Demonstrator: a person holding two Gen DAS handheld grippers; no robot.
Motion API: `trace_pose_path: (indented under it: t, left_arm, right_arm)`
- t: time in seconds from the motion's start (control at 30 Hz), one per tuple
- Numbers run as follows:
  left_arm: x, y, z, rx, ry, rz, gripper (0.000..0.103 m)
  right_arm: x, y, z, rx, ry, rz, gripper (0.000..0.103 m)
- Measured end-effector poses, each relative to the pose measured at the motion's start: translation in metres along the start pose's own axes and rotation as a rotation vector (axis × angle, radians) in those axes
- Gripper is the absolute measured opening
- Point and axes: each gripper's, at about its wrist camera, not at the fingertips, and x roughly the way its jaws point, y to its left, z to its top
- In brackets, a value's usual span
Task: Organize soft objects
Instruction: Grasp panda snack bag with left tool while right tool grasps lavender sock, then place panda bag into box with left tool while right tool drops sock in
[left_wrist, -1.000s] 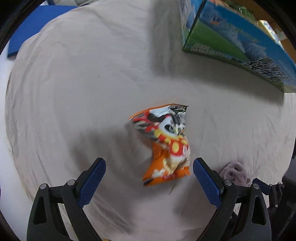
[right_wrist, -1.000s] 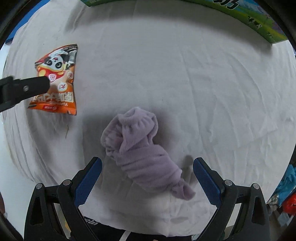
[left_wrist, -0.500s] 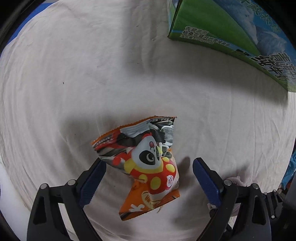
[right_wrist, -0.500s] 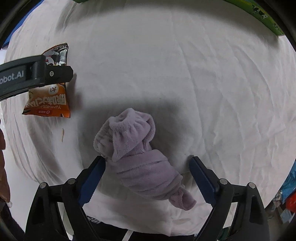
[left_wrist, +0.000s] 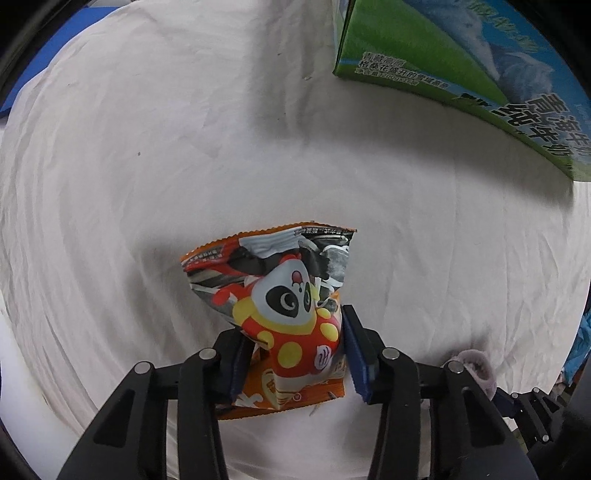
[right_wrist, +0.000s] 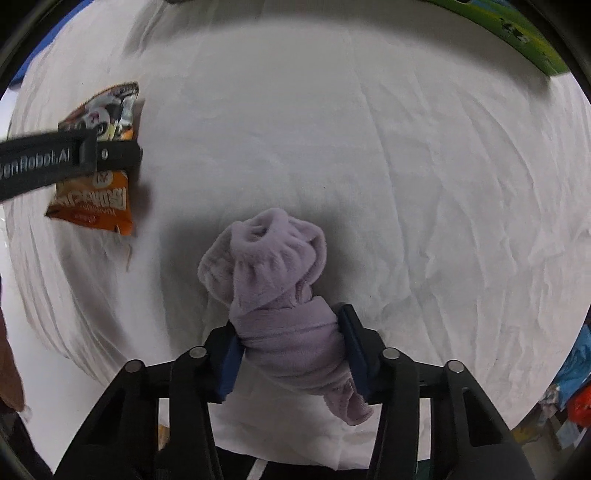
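Closing on their targets, both grippers now have a hold where half a second ago their fingers stood wide apart. The left gripper (left_wrist: 295, 354) has its blue pads pressed against the sides of the panda snack bag (left_wrist: 284, 317), pinching its lower half so the foil bulges upward between them; the bag rests on the white sheet (left_wrist: 147, 166) covering the counter. The right gripper (right_wrist: 291, 350) is clamped around the middle of the rolled lilac fleece cloth (right_wrist: 280, 295), whose ruffled end sticks out ahead of the fingers and whose tail hangs back past them. In the right wrist view the left gripper's arm crosses over the snack bag, well apart from the cloth. With both soft items gripped, the grasp step looks complete, and lifting seems next, probably toward the green and blue carton (left_wrist: 461, 70) at the far side.
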Motion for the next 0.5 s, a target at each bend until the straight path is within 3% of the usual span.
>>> trace_pose_path:
  t: [0.17, 0.5]
  left_arm:
    - [-0.019, -0.006, -0.02, -0.016, -0.025, -0.029, 0.041]
    - [-0.106, -0.03, -0.048, -0.01, -0.155, -0.141, 0.039]
  right_arm:
    - [-0.018, -0.013, -0.006, 0.036, -0.019, 0.059, 0.048]
    - [-0.12, -0.055, -0.012, 0.093, -0.15, 0.182, 0.048]
